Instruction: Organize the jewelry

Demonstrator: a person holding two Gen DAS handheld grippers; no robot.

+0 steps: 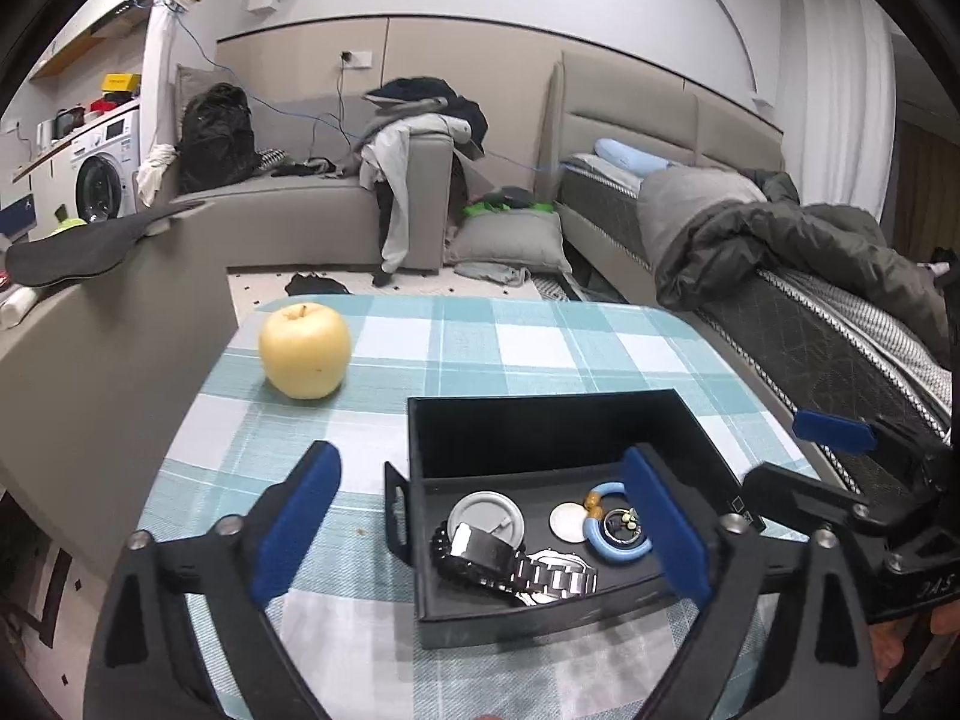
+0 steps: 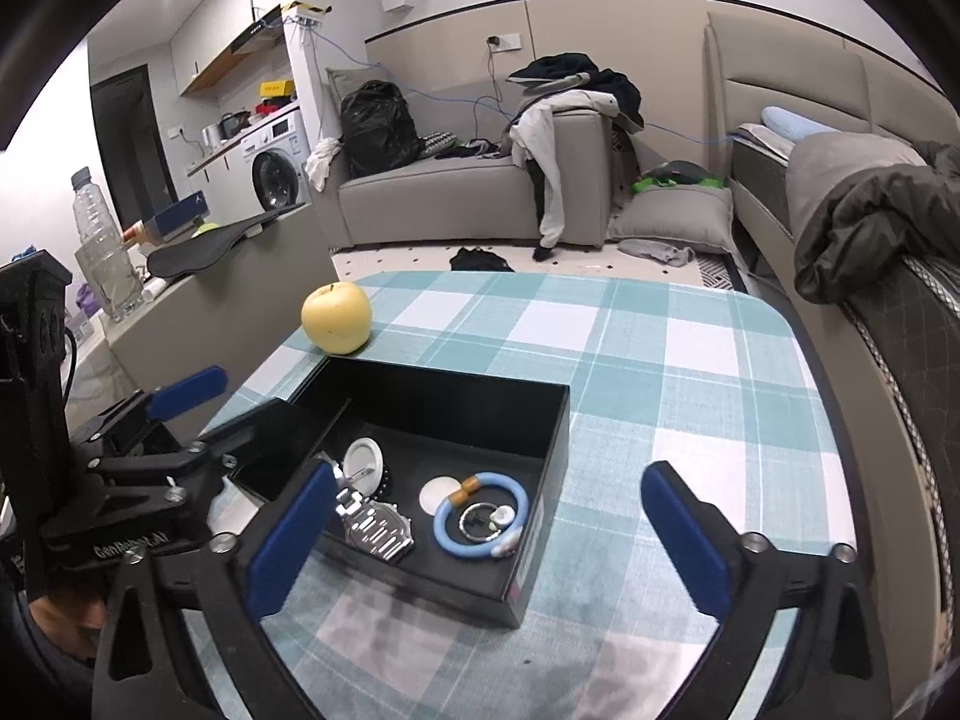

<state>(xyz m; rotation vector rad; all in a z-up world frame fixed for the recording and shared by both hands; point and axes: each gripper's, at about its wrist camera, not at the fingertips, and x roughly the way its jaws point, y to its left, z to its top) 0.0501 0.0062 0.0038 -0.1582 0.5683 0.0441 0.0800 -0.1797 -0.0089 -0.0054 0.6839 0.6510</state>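
Jewelry's all sitting in the black box (image 1: 543, 420) already: a metal watch (image 1: 540, 573), a blue bangle (image 1: 612, 531) with a small ring (image 1: 618, 525) lying inside it, a white disc (image 1: 567, 521) and a round grey lid thing (image 1: 487, 519). The box sits on the checked tablecloth (image 2: 660, 360), toward the near side, with a yellow apple (image 1: 305, 350) well apart at the far left.

Both tools are spread wide with nothing in them. The left gripper (image 1: 480, 528) straddles the box's near left corner, one pad outside the wall and one over the tray. The right gripper (image 2: 489, 531) hangs over the box's near right corner.

My guess is the next bit is either sliding the drawer shut or picking a piece to rearrange. If it's picking, I'd go for the bangle first, since it's the chunkiest and has clear floor around it, and come straight down so the pads don't clip the box walls. The watch lies partly over the grey lid, so lifting it could drag that along.

Room-wise, the right side of the table is wide open, but the bed (image 2: 888, 252) crowds that edge. On the left, the apple could roll.
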